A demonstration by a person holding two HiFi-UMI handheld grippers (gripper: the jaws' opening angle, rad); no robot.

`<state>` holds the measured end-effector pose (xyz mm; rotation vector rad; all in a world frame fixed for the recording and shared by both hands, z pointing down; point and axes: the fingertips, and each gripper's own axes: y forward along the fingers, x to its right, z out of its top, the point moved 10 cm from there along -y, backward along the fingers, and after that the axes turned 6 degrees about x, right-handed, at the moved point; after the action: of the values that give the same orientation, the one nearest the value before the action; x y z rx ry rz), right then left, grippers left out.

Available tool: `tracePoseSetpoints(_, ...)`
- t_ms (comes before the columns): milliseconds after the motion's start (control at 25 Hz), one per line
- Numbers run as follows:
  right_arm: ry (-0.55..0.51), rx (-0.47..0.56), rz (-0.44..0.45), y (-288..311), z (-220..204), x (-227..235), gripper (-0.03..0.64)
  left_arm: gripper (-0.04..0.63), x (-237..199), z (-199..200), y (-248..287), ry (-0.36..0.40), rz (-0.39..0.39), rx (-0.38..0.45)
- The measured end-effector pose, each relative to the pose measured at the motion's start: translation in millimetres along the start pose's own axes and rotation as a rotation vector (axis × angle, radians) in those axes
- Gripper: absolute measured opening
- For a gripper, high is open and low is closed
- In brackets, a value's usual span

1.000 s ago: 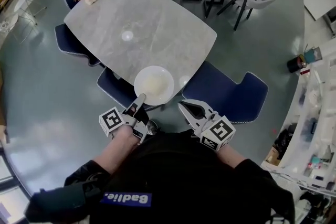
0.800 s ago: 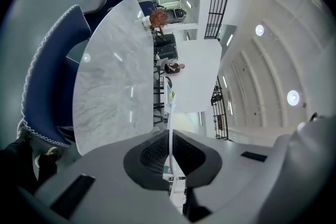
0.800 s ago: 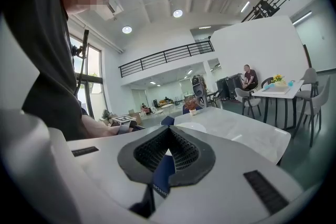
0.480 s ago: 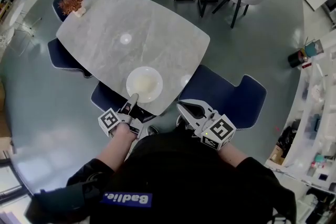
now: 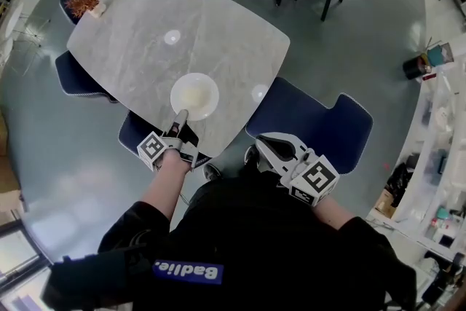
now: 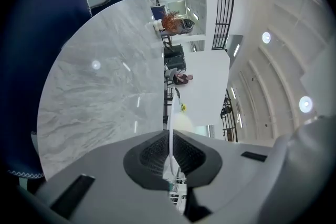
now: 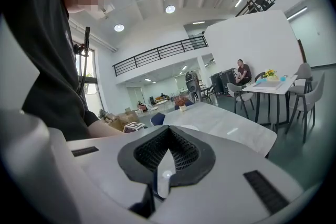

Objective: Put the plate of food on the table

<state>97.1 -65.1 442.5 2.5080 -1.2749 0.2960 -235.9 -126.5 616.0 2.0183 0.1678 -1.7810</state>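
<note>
The head view looks steeply down from above onto the table (image 5: 145,25). Each gripper view sits close behind its own jaws. The left one is rolled sideways and the right one looks level across the room. All 3 views share the table.

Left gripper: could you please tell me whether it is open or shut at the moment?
Shut on the plate: in its own view, the left gripper has the plate's thin white rim clamped between its jaws.
</note>
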Motion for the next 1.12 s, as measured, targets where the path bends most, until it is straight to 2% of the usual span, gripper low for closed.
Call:
tracePoseSetpoints(560, 0.114, -0.058, -0.118, -19, -19, 24, 0.009, 0.015, -39, 14, 84, -0.019, 0.043, 0.058)
tracePoseSetpoints(840, 0.151, -0.092, -0.147, -26, -29, 30, 0.009, 0.017, -70, 17, 119, -0.001, 0.12, 0.082)
tracePoseSetpoints(1120, 0.17, -0.118, -0.15, -25, -35, 34, 0.009, 0.017, -82, 22, 133, 0.028, 0.192, 0.072)
